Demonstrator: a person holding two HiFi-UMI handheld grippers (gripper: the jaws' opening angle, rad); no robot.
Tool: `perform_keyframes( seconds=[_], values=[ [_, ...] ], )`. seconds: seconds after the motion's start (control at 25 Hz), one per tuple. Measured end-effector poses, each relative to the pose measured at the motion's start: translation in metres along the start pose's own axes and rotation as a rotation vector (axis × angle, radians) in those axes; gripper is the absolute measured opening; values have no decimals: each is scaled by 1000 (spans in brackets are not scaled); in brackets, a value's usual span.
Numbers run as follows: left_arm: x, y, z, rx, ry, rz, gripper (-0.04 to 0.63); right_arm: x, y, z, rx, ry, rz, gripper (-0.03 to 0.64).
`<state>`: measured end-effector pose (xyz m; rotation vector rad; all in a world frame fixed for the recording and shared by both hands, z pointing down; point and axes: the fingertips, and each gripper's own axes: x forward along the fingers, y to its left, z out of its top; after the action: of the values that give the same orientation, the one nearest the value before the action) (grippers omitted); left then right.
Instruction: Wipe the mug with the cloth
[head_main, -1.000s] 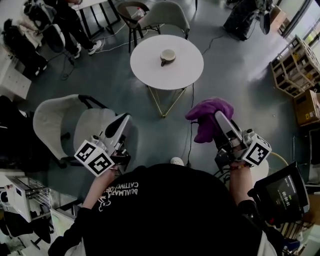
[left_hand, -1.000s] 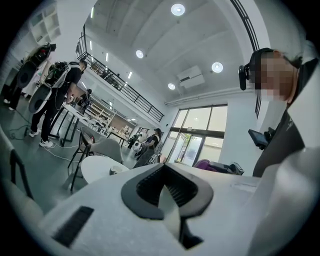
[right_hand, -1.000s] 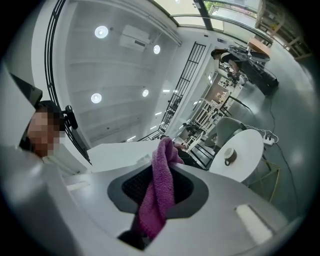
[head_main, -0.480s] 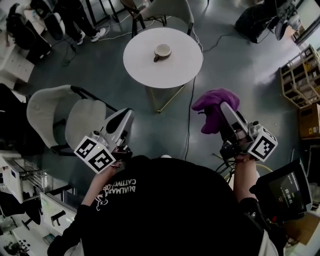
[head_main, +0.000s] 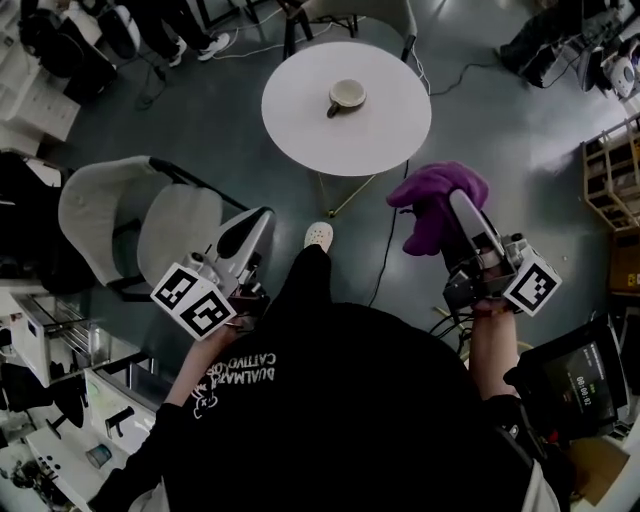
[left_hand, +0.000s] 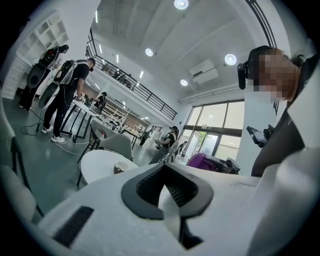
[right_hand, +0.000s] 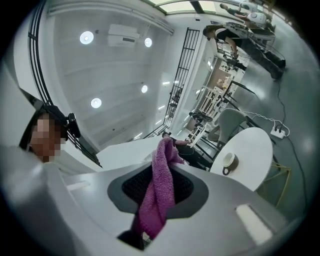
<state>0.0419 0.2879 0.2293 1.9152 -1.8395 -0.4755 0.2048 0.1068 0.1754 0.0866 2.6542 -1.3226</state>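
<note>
A cream mug with a dark handle stands upright near the middle of a round white table; the same mug shows in the right gripper view and small in the left gripper view. My right gripper is shut on a purple cloth, which drapes over its tip and hangs between the jaws. My left gripper is shut with nothing in it, held over a chair. Both grippers are well short of the table.
A pale bucket chair stands at the left under my left gripper. More chairs and people stand beyond the table. A cable runs over the grey floor. Shelving lines the right side, and the person's white shoe steps forward.
The table with the mug has come nearer as the person walks toward it; a foot now shows ahead. Both grippers keep their grip and pose.
</note>
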Motion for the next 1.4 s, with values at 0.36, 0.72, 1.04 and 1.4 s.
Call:
perform_keyframes(
  seconds=[0.36,0.72,1.04,1.4],
  values=[
    [47,33,28,-3,10,-90,-3,40,-5,15,-21,-20,-1,67],
    [156,145,54,19,172,-156,-3,152,-66,60,-50,-40,-66,67],
    [211,163,49,226,325,-274,75,180,-102,70,-28,-101,-154,67],
    [257,208,-35,252,582,-280,202,156,-128,70,-9,-162,-278,67]
  ],
)
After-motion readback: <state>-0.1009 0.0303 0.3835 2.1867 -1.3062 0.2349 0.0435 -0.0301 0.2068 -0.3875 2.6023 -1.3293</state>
